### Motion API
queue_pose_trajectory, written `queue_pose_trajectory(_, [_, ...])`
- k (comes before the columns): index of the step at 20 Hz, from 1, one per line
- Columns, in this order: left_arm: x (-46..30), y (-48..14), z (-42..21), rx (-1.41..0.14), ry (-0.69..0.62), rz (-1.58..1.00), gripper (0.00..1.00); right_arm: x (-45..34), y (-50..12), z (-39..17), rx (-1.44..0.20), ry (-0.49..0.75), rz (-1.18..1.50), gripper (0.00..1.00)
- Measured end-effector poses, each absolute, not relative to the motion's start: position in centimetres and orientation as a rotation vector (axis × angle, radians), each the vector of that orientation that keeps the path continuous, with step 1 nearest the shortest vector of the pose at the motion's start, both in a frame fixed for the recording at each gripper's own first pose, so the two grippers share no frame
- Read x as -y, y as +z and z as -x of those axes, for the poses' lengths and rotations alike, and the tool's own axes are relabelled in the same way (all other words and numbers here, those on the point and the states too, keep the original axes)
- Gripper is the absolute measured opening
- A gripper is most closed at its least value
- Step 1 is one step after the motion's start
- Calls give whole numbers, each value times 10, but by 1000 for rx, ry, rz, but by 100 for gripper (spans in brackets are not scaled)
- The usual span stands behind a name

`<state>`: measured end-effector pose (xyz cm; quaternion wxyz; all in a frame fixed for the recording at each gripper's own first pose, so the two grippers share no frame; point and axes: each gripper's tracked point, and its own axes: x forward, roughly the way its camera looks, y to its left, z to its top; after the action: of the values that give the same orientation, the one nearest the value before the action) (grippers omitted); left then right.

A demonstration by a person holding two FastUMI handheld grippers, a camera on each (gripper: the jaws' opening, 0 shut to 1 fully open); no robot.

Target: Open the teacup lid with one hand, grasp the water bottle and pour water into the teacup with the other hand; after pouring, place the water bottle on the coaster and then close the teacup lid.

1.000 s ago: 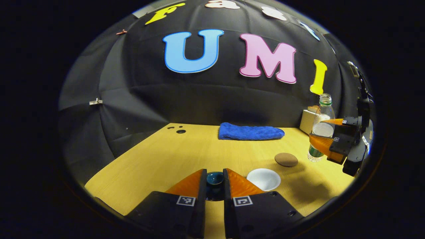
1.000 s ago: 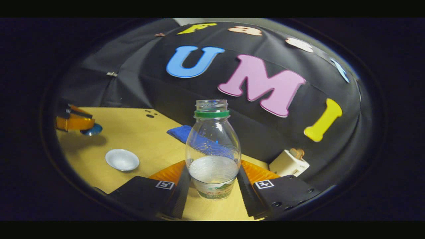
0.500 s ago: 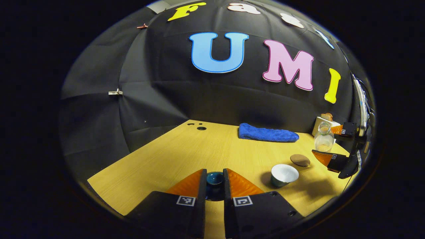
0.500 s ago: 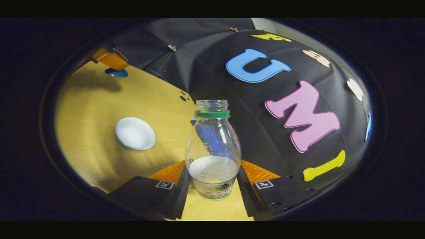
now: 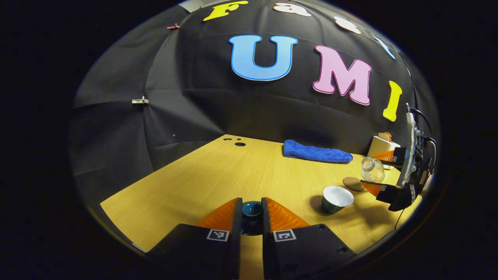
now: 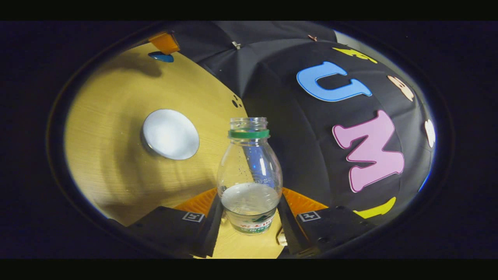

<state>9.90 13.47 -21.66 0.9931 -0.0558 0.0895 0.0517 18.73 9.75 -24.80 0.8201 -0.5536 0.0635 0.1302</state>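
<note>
Over the last second the right gripper (image 6: 249,212) had tipped the water bottle (image 6: 249,175) toward the open teacup (image 5: 337,197) — pouring looked imminent, jaws clamped on the bottle; the left gripper (image 5: 251,212) kept the lid (image 5: 251,209) pinched aloft, coaster (image 5: 353,183) just beyond the cup

Water bottle (image 6: 249,175) base hidden between right gripper (image 6: 249,217) fingers; lid (image 5: 251,210) mostly hidden between left gripper (image 5: 251,217) fingers.
</note>
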Motion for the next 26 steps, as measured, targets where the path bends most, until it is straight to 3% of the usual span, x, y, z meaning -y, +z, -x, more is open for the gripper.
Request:
queue_pose_trajectory(8, [-137, -225, -104, -169, 132, 123, 24, -98, -259, -197, -131, 341, 1343, 72])
queue_pose_trajectory(14, [-141, -229, -101, -171, 139, 131, 27, -105, -276, -199, -143, 413, 1444, 72])
queue_pose_trajectory(15, [-142, -229, -101, -174, 140, 131, 24, -106, -277, -198, -141, 417, 1458, 72])
queue_pose_trajectory(26, [-151, -231, -99, -179, 148, 129, 27, -110, -272, -206, -114, 438, 1581, 72])
